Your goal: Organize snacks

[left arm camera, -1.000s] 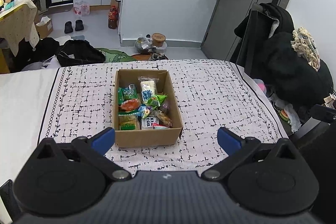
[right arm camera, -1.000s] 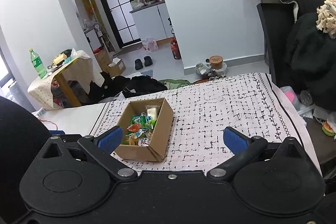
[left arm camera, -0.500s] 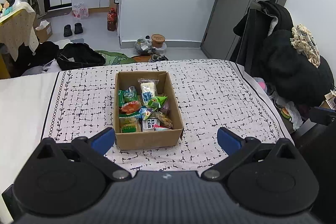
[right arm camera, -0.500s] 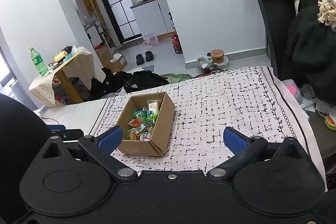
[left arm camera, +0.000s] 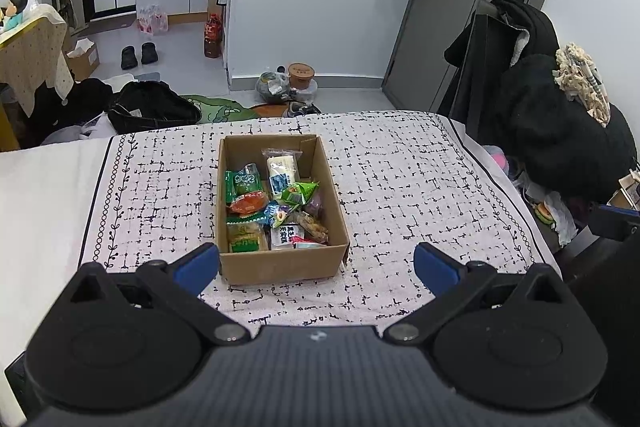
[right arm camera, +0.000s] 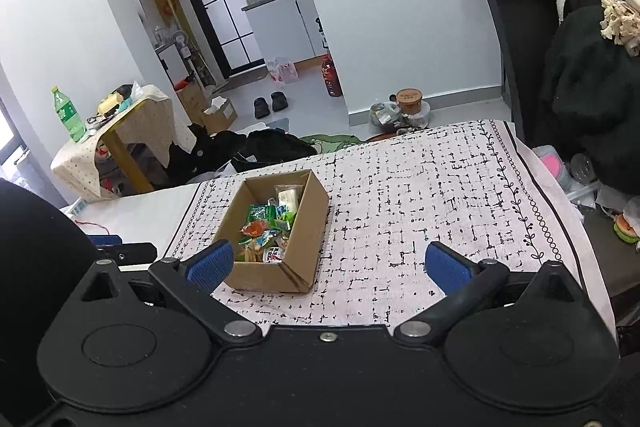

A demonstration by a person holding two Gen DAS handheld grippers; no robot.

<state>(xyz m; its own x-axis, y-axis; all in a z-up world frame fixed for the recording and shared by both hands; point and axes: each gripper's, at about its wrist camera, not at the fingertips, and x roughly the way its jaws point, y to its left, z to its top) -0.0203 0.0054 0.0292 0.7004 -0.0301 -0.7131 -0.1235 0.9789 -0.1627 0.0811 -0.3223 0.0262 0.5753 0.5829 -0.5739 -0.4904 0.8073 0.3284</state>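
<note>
An open cardboard box point(left arm camera: 280, 261) stands on the patterned cloth, and several snack packets point(left arm camera: 272, 203) lie inside it. My left gripper point(left arm camera: 316, 265) hangs open just in front of the box's near wall, nothing between its blue pads. In the right wrist view the same box point(right arm camera: 308, 227) lies ahead and to the left, its snack packets point(right arm camera: 266, 227) showing. My right gripper point(right arm camera: 328, 263) is open and empty, with its left pad over the box's near corner. A bit of the left gripper shows at the left edge point(right arm camera: 120, 251).
The cloth-covered table point(left arm camera: 420, 187) ends at the far side and on the right. Dark coats on a chair point(left arm camera: 560, 131) crowd the right edge. Bags and a pot lie on the floor beyond point(left arm camera: 288, 87). A small side table with a green bottle point(right arm camera: 68, 115) stands far left.
Both cameras have lifted and pulled back a little, so the box appears slightly farther and lower in each view. Both grippers stay open and the box has not moved.
</note>
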